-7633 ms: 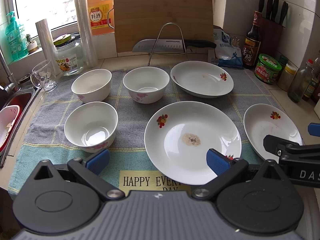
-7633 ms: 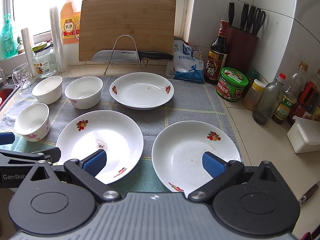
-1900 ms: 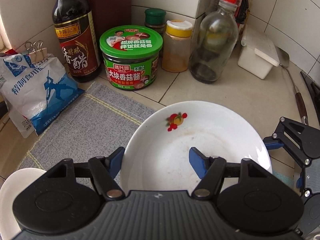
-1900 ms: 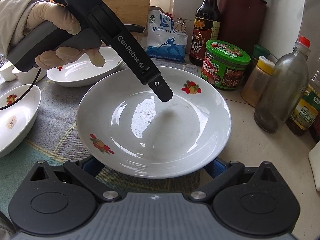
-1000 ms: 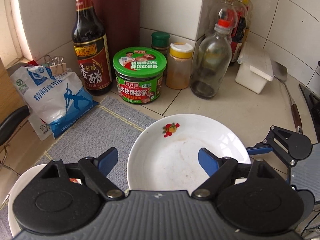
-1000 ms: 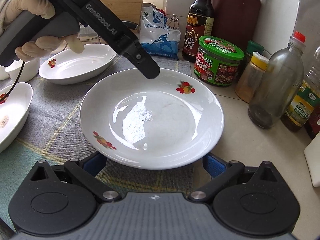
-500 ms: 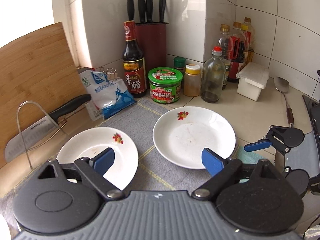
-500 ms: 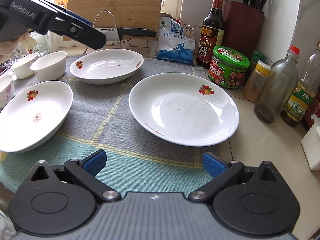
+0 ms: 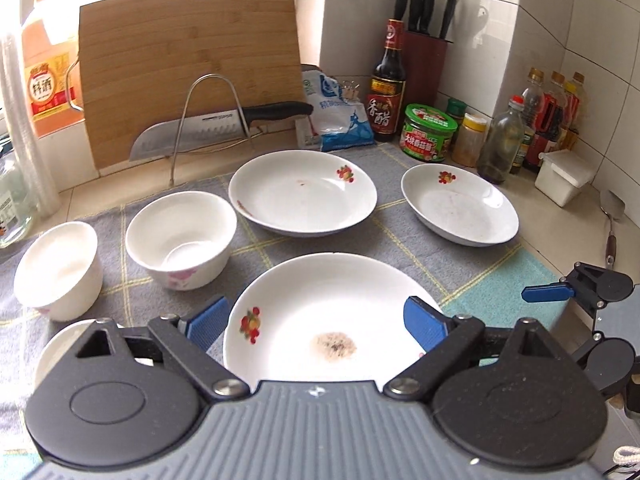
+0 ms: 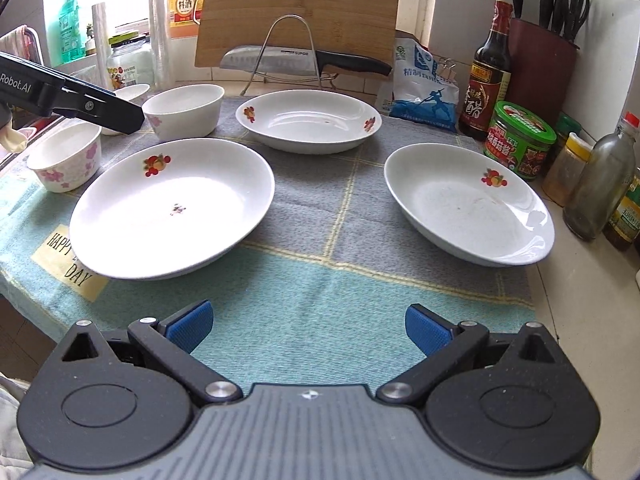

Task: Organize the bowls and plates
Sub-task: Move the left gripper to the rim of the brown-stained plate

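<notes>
Three white plates with fruit prints lie on the towel: a near-left plate (image 10: 172, 208) (image 9: 332, 320), a far plate (image 10: 308, 120) (image 9: 302, 194) and a right plate (image 10: 468, 204) (image 9: 460, 204) at the towel's right edge. Three white bowls stand at the left: (image 9: 180, 236), (image 9: 60, 264), and one partly hidden under my left gripper (image 9: 52, 352). My left gripper (image 9: 316, 324) is open, its fingers either side of the near-left plate's near rim, above it. My right gripper (image 10: 308, 328) is open and empty over the teal front strip of the towel.
A cutting board (image 9: 188, 68) and a knife (image 9: 216, 128) on a wire rack stand at the back. A salt bag (image 10: 424, 84), soy bottle (image 10: 488, 68), green jar (image 10: 520, 140), knife block and bottles crowd the back right. A white box (image 9: 564, 176) and spatula lie on the right.
Both grippers have drawn back from the right plate, which now rests on the towel's right edge. My left gripper has swung left to the near-left plate. My right gripper has backed toward the counter's front.
</notes>
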`<action>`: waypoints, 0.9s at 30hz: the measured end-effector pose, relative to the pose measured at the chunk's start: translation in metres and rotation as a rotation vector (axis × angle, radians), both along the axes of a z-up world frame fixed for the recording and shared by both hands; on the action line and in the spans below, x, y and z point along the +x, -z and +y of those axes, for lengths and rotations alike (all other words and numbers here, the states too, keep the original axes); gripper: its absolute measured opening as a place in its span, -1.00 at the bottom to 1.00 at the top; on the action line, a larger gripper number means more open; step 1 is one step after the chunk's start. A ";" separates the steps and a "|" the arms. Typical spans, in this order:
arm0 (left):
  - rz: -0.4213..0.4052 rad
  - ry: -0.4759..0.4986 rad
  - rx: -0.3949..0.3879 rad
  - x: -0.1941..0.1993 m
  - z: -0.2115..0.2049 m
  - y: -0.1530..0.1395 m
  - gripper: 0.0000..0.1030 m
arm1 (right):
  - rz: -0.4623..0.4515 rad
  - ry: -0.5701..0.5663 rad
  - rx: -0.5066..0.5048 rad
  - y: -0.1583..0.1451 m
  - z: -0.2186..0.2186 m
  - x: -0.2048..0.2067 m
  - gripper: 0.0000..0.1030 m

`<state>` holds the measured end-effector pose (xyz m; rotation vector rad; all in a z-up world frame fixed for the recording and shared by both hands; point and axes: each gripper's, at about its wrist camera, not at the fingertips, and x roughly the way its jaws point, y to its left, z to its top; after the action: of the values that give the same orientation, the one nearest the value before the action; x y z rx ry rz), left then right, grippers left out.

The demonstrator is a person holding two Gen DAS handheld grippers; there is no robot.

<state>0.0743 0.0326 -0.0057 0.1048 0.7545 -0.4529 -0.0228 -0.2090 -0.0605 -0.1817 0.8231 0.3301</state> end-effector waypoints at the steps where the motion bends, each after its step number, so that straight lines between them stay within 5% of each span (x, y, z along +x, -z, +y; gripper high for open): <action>1: 0.002 -0.011 -0.002 -0.003 0.005 0.001 0.82 | 0.004 -0.008 0.002 0.001 0.004 -0.002 1.00; 27: 0.050 -0.104 -0.014 -0.016 0.028 0.008 0.82 | 0.045 -0.267 0.016 0.026 0.079 0.022 1.00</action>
<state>0.0585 0.0609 -0.0136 0.0410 0.8018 -0.3630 -0.0006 -0.1303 -0.0861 -0.2705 0.8413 0.5932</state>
